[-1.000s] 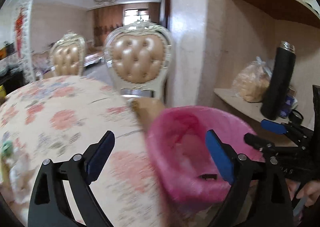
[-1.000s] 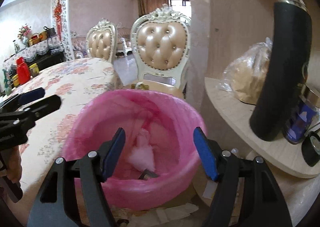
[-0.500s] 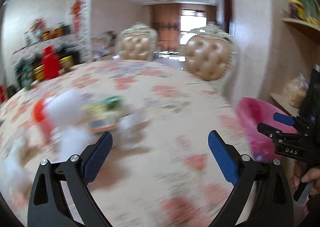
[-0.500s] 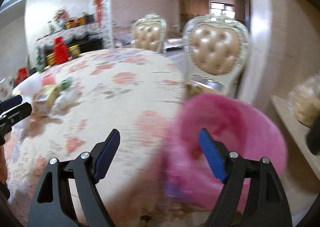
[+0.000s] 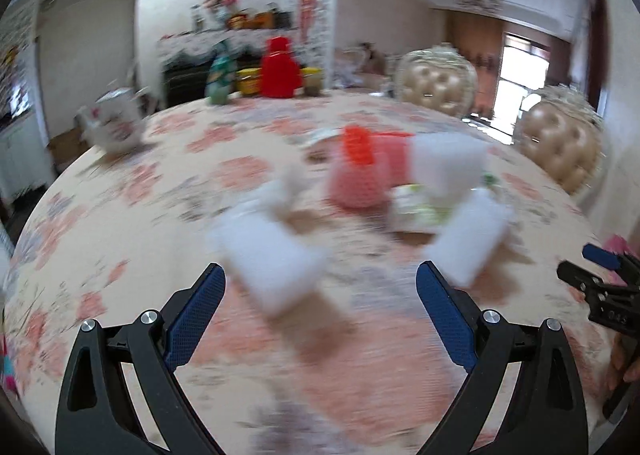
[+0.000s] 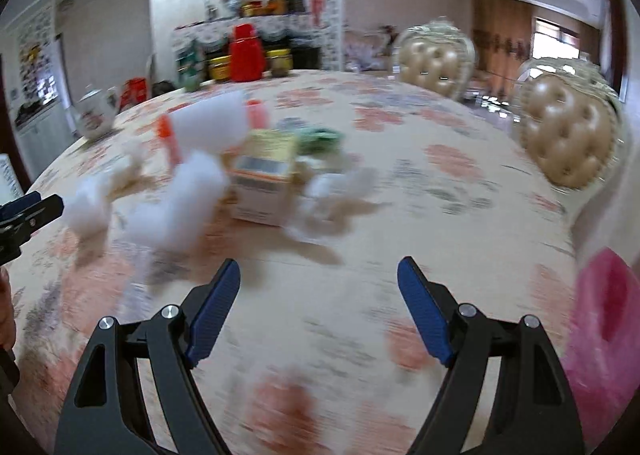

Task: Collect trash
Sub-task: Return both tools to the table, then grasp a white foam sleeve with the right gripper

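I am holding both grippers spread and empty, the left gripper (image 5: 320, 295) nearer, with the white wad (image 5: 268, 255) lying just ahead between its fingers.

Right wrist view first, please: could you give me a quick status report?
Right gripper and left gripper open, empty. Blurred white scraps and small cardboard box on floral tablecloth. Pink-lined bin at right. Path unobstructed.

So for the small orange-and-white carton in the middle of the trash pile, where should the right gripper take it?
The small carton stands on the floral table, one flat face toward the right gripper, whose jaws are open and empty. I would probably close across its two side walls, coming from the near, bare side of the table. White crumpled wads crowd its left, so staying high looks safer. Blur hides finer detail.
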`<action>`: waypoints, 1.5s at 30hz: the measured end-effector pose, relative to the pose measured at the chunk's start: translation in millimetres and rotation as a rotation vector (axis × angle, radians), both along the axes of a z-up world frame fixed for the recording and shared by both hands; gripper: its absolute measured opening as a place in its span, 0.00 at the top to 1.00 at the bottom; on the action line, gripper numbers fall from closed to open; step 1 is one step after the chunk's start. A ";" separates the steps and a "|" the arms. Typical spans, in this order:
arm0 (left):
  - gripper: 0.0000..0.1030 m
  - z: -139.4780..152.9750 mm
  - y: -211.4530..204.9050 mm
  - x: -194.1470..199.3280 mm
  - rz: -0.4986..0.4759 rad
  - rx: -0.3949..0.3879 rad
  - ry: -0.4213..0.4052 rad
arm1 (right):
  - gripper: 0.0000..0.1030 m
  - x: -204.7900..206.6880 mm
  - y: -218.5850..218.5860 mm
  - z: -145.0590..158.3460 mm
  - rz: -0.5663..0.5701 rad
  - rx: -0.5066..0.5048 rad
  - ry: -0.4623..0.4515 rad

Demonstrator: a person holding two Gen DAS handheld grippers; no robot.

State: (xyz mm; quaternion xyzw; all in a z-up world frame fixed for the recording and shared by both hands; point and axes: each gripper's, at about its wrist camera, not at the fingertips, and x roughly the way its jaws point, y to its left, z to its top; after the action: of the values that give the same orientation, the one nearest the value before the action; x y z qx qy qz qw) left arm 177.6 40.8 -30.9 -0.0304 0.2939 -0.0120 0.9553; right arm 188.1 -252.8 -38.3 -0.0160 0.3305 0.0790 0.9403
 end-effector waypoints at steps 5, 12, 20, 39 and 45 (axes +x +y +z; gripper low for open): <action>0.12 -2.5 29.1 14.4 0.071 -0.054 0.047 | 0.24 19.1 33.2 -5.4 0.063 0.034 0.046; 0.12 -12.2 22.5 42.6 0.078 -0.064 0.106 | 0.24 52.9 52.9 -7.4 0.075 0.122 0.101; 0.07 -13.6 14.6 69.8 0.107 -0.044 0.130 | 0.24 73.2 72.7 -13.2 0.112 0.152 0.131; 0.06 -13.1 29.9 41.3 0.191 -0.046 0.114 | 0.65 38.8 62.7 -8.3 0.155 0.150 0.068; 0.06 -16.7 16.3 40.7 0.175 -0.055 0.137 | 0.65 32.1 53.2 -7.1 0.150 0.167 0.055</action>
State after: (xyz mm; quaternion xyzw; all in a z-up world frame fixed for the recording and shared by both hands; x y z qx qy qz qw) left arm 218.3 57.1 -47.6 -0.0829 0.3542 0.0655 0.9292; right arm 220.2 -199.5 -45.4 0.0400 0.3462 0.1767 0.9205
